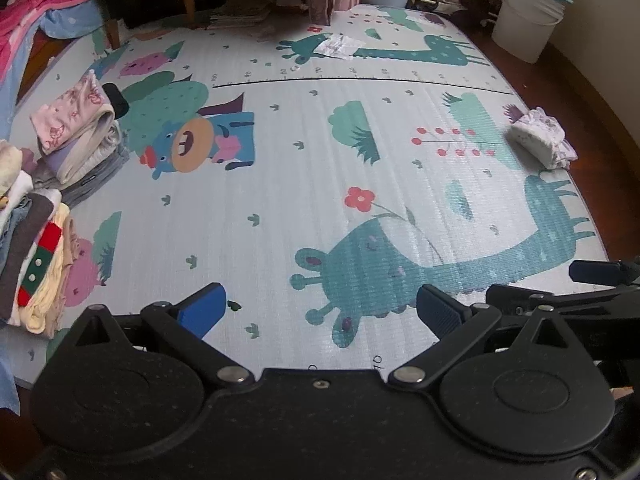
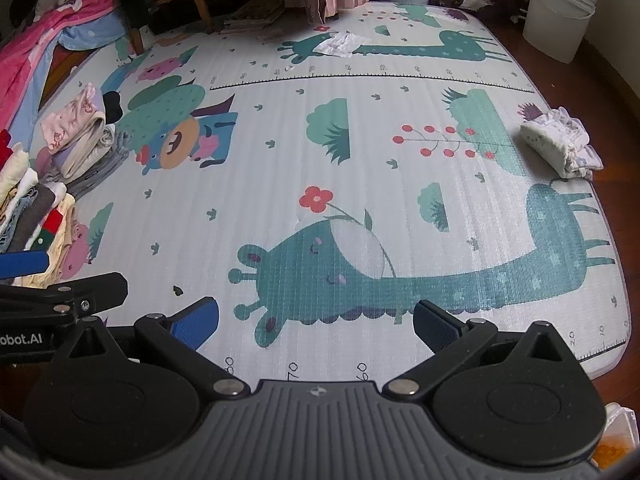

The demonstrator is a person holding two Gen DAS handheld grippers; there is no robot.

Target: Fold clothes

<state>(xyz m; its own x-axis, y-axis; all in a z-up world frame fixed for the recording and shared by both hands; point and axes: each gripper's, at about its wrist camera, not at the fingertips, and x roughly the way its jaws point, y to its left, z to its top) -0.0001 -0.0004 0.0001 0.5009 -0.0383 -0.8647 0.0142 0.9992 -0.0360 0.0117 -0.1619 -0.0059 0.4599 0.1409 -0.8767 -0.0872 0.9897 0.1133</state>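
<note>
The left gripper [image 1: 320, 312] hung above the play mat [image 1: 304, 168] with its blue-padded fingers [image 1: 202, 308] spread wide and nothing between them; the right gripper [image 2: 316, 320] was likewise spread and empty, just beside it over the same mat. Under both lay the printed teal giraffe [image 2: 360, 276] with a red flower [image 2: 316, 199] near its head. Along the mat's left edge stood a stack of folded clothes [image 1: 36, 264], with a second pile topped by a pink floral garment [image 1: 74, 118] behind it, touching a grey item beneath. Well apart, at the mat's right edge, sat a folded white and purple bundle [image 1: 542, 140]. Farther back a crumpled white cloth [image 1: 340, 46] lay on another giraffe print, and a white bucket [image 1: 528, 12] stood on the wooden floor beyond the right corner.
</note>
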